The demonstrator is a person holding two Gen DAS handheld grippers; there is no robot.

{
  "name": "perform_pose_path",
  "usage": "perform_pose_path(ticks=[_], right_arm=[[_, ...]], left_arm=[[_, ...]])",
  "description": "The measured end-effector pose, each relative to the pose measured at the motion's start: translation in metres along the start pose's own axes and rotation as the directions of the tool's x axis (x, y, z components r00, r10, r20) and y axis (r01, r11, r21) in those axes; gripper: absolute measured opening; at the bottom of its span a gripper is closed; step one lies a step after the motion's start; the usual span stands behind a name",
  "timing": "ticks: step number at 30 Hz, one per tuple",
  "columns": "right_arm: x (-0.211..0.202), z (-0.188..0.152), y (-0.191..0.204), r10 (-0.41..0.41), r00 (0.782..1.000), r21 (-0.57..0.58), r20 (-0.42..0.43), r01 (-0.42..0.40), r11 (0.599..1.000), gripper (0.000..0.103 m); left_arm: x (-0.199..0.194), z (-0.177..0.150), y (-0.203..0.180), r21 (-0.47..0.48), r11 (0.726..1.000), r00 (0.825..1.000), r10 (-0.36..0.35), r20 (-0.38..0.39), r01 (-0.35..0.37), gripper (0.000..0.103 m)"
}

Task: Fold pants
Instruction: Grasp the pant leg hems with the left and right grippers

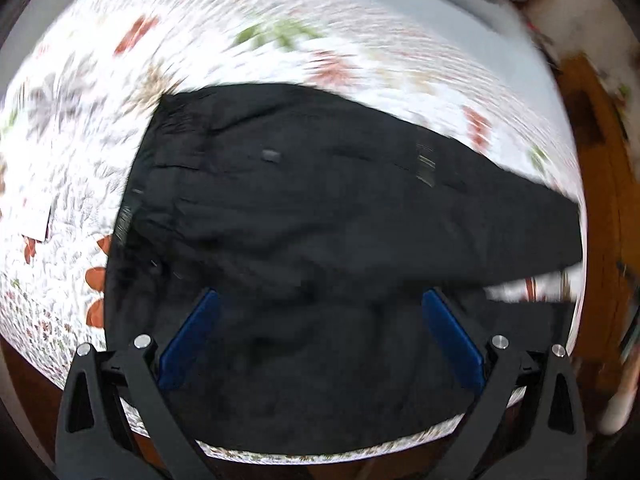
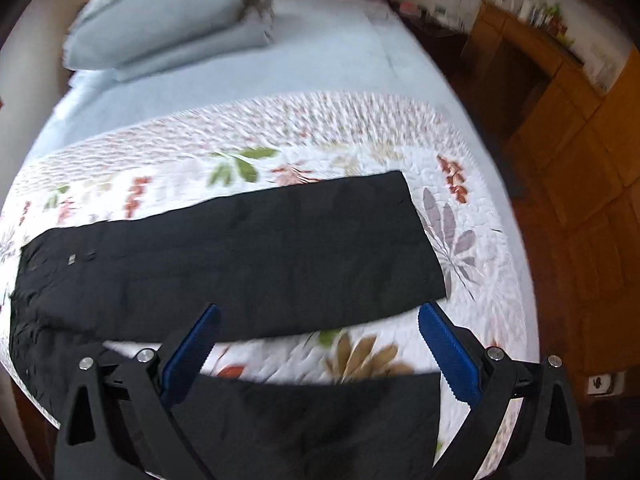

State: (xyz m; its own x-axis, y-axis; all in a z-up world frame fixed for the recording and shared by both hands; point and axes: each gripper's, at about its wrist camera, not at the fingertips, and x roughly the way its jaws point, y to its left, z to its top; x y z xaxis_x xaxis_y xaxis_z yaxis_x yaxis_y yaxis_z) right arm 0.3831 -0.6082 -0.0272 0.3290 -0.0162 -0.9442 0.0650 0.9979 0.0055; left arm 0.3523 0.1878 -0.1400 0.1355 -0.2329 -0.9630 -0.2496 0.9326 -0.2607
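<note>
pants: just one pair, black (image 2: 224, 256), two legs showing in the right wrist view
quilts: one, the floral one (image 2: 320, 148) under the pants
pillows: two as far as I can tell, pale blue and stacked (image 2: 172, 20), blurry tho
grippers: two, left (image 1: 320, 316) and right (image 2: 318, 330)
blue finger pads: two on each gripper, so four total (image 2: 192, 356)
wooden cabinets: one unit (image 2: 560, 120) off to the side

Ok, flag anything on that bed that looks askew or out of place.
Nothing damaged or spilled. The black pants aren't squared: the legs splay apart, the near leg at the quilt's edge, and the waist end looks rumpled. Both claws are open.
</note>
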Motion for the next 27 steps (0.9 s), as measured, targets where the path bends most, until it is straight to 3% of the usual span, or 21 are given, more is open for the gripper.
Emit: perform_pose_path(ticks=[3, 6, 14, 16, 23, 27], right_arm=[[0.054, 0.030, -0.024, 0.038, 0.995, 0.031, -0.093, -0.036, 0.999, 0.100], [0.099, 0.048, -0.038, 0.007, 0.989, 0.017, -0.146, -0.004, 1.000, 0.100], [0.165, 0.084, -0.069, 0.017, 0.983, 0.041, -0.185, -0.009, 0.999, 0.100], [0.176, 0.091, -0.072, 0.014, 0.982, 0.053, -0.189, -0.004, 0.999, 0.100], [0.210, 0.102, -0.060, -0.063, 0.976, 0.006, -0.210, 0.066, 0.998, 0.100], [0.212, 0.098, -0.057, -0.077, 0.982, -0.007, -0.171, 0.077, 0.997, 0.100]], left_arm=[[0.021, 0.045, 0.041, -0.102, 0.995, 0.998, 0.010, -0.057, -0.016, 0.101], [0.038, 0.076, 0.074, -0.163, 0.984, 0.992, 0.057, -0.110, -0.075, 0.101], [0.059, 0.114, 0.133, -0.301, 0.952, 0.990, 0.012, -0.142, -0.055, 0.101], [0.068, 0.122, 0.134, -0.299, 0.953, 0.988, 0.009, -0.154, -0.055, 0.101], [0.090, 0.138, 0.113, -0.211, 0.965, 0.969, 0.104, -0.226, -0.153, 0.101], [0.094, 0.143, 0.095, -0.161, 0.973, 0.961, 0.125, -0.245, -0.168, 0.099]])
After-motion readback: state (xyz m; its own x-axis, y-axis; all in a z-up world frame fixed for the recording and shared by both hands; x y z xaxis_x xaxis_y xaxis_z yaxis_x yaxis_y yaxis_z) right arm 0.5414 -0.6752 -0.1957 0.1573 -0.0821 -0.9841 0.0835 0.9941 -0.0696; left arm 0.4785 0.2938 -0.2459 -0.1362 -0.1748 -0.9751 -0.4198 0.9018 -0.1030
